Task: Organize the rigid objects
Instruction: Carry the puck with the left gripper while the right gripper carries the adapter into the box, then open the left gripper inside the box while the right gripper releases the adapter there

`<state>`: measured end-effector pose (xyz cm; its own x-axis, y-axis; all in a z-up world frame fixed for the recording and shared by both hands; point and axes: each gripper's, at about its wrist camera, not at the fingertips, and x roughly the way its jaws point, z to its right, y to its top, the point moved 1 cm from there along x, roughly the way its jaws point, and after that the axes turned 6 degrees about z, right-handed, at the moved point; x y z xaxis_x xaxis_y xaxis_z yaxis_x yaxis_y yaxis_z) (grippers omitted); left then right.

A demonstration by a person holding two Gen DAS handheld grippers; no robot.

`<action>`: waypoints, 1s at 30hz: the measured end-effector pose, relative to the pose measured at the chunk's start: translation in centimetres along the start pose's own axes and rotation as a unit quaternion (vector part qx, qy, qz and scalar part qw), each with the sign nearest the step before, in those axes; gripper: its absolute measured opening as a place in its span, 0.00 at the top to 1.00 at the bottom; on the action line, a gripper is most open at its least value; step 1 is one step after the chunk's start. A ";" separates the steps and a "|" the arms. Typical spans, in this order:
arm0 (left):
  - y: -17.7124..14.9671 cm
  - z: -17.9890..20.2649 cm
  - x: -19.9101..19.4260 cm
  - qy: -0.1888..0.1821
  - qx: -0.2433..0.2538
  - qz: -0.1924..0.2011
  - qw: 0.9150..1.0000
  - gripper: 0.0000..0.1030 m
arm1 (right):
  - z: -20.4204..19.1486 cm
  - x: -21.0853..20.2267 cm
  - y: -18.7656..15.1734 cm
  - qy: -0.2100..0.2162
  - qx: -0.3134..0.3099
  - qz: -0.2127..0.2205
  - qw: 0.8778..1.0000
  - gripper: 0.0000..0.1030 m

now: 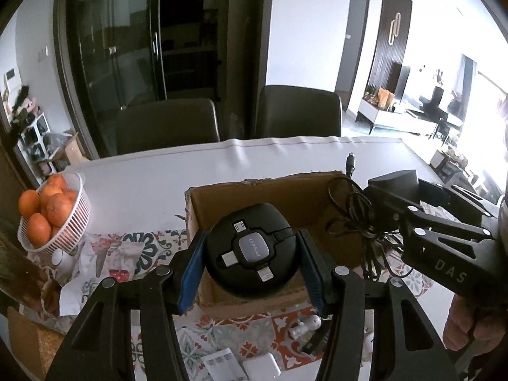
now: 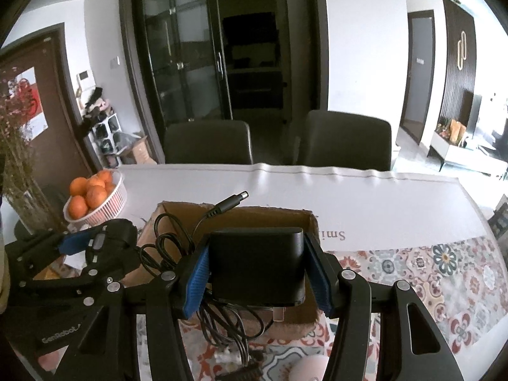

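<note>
Left gripper (image 1: 250, 265) pinches my round black cable hub (image 1: 252, 254) above the cardboard box (image 1: 285, 200), tilted downward. Beside it, my right gripper (image 2: 257, 274) clamps the black power adapter (image 2: 257, 265), its cord (image 2: 165, 247) dangling over the box.

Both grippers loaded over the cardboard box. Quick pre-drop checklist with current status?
1. Left gripper clamped on the round cable reel: ok.
2. Right gripper clamped on the black power adapter: ok.
3. Cardboard box open on top: ok.
4. Reel over the box opening: ok.
5. Adapter cord clear of the left gripper: not ok, its loops hang right beside it.
6. Free room on the box floor: cannot tell, both loads hide it.
</note>
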<state>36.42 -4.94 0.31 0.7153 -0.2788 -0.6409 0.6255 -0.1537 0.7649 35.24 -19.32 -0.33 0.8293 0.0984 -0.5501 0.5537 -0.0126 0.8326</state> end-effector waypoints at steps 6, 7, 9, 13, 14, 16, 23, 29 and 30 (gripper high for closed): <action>0.1 -0.5 2.1 -0.004 -0.010 -0.029 1.000 0.47 | 0.3 2.7 0.3 0.011 0.008 -0.032 0.999 0.45; 0.1 -0.6 2.4 -0.004 -0.012 -0.032 0.999 0.47 | 0.3 3.1 0.3 0.011 0.012 -0.037 0.999 0.45; 0.2 -0.6 3.0 -0.002 -0.012 -0.039 0.999 0.47 | 0.5 3.8 0.4 0.017 0.020 -0.046 0.999 0.45; 0.5 -0.8 4.0 0.004 -0.017 -0.048 0.999 0.47 | 1.0 4.8 0.2 0.019 0.034 -0.054 0.998 0.45; 0.5 -0.8 4.2 0.005 -0.018 -0.050 0.999 0.47 | 1.1 5.1 0.1 0.019 0.038 -0.057 0.997 0.45; 0.4 -0.8 4.6 0.005 -0.021 -0.055 0.998 0.47 | 1.2 5.5 0.0 0.021 0.043 -0.063 0.997 0.45; 0.5 -0.6 4.5 0.006 -0.025 -0.044 0.999 0.43 | 1.5 5.1 0.0 0.015 0.041 -0.051 0.998 0.40; 0.4 -0.3 2.8 0.034 -0.011 -0.023 0.999 0.43 | 2.0 3.7 0.0 -0.019 0.040 -0.045 0.998 0.40; 0.4 -0.2 2.3 0.035 -0.010 -0.018 0.999 0.43 | 2.0 3.4 0.0 -0.023 0.038 -0.044 0.998 0.40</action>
<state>38.38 -5.46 -0.91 0.7122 -0.2062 -0.6711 0.6565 -0.1429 0.7406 38.17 -20.99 -2.36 0.7792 0.0565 -0.6242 0.6268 -0.0808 0.7750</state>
